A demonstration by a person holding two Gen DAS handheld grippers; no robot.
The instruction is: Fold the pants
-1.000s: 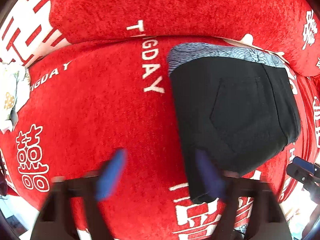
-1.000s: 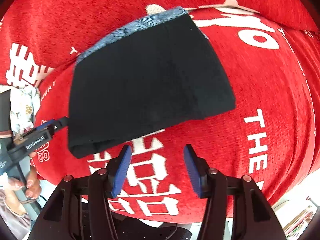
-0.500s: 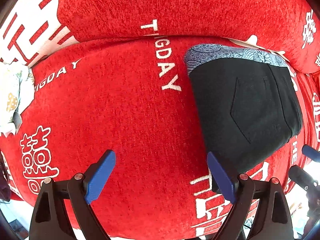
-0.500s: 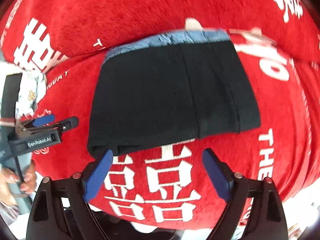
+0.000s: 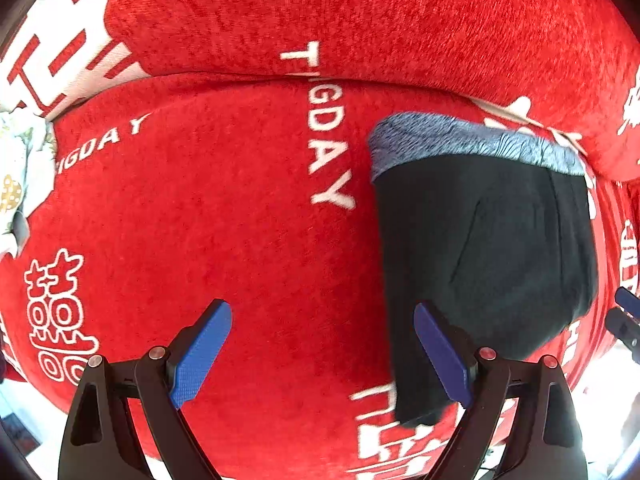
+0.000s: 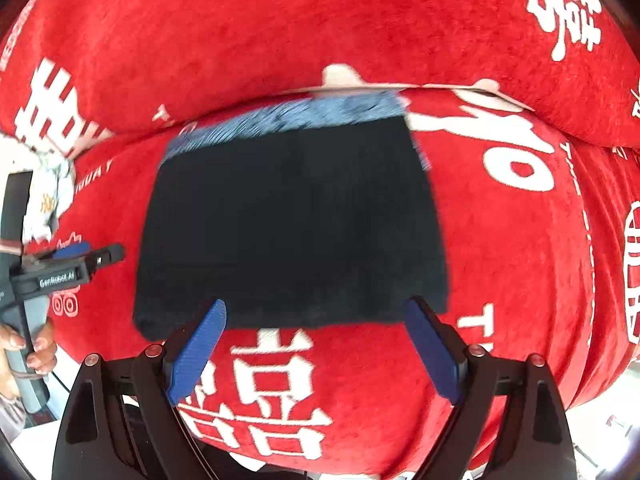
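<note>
The pants (image 6: 292,224) lie folded into a compact black rectangle, grey waistband away from both tools, on the red sofa cushion (image 5: 200,208). The right tool (image 6: 316,350) hovers wide and empty over their near edge; the left tool (image 5: 324,354), also wide and empty, has them just beside its right finger. The fold looks complete, so lift both tools straight up without snagging the edge.

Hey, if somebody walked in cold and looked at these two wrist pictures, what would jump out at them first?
The bright red cover with big white lettering fills both views. On it lies the folded black pants, a grey-blue patterned waistband along their far edge by the back cushion. Both the left gripper and the right gripper hang above with blue pads spread wide, holding nothing.
</note>
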